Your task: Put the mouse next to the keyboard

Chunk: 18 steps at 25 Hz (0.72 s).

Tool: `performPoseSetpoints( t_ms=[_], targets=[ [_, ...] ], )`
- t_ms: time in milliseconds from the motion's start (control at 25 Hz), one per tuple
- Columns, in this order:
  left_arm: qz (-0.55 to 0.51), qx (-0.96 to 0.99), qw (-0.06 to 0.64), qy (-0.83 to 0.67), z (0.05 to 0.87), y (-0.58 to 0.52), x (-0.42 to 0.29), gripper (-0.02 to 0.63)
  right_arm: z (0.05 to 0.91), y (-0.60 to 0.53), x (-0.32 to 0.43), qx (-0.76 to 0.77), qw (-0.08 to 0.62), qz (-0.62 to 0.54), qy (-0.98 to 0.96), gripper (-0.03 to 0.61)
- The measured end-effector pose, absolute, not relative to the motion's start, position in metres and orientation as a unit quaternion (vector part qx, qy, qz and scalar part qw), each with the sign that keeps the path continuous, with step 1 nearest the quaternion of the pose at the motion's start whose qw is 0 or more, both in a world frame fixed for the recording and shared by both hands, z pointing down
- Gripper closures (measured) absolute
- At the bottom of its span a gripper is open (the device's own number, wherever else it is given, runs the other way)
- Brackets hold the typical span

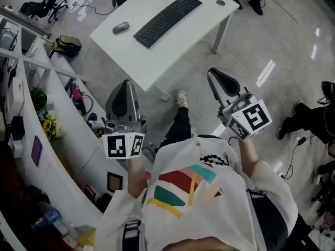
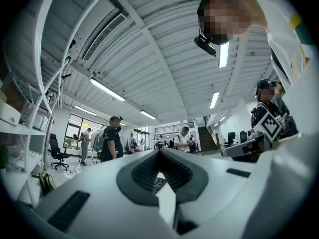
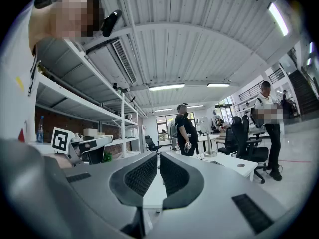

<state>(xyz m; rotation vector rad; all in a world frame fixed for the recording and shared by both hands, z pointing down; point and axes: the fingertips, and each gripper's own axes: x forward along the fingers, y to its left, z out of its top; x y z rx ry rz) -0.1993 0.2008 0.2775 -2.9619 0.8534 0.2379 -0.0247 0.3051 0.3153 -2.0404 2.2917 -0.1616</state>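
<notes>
A grey mouse [image 1: 120, 27] lies on the white table [image 1: 172, 51], a short way left of the black keyboard [image 1: 167, 20]. Both grippers hang over the floor in front of the table, close to the person's body and well short of both objects. My left gripper [image 1: 125, 82] is shut and holds nothing; between its jaws, the left gripper view shows a strip of the keyboard [image 2: 158, 183]. My right gripper [image 1: 211, 72] is also shut and empty. The jaws of my left gripper [image 2: 159, 151] and right gripper [image 3: 158, 156] point level across the room.
Long white shelving [image 1: 63, 119] with small items runs down the left side. A backpack [image 1: 66, 46] lies on the floor near the table's left corner. An office chair [image 1: 47, 4] stands at far left. Another person's legs [image 1: 306, 122] are at right. Several people stand across the room.
</notes>
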Motion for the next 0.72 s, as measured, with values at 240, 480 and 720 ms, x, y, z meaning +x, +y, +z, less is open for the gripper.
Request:
performPoseSetpoints(
  t_ms=[240, 480, 720],
  targets=[
    [0.074, -0.957, 0.021, 0.28, 0.291, 0.112, -0.168, 0.571, 0.32, 0.212, -0.004, -0.655, 0.031, -0.047, 0.753, 0.566],
    [0.087, -0.951, -0.004, 0.298, 0.297, 0.016, -0.123, 0.571, 0.317, 0.107, 0.04, -0.644, 0.009, -0.056, 0.763, 0.566],
    [0.069, -0.951, -0.02, 0.301, 0.301, -0.061, -0.094, 0.571, 0.295, 0.014, 0.075, -0.657, 0.016, -0.021, 0.753, 0.556]
  ],
)
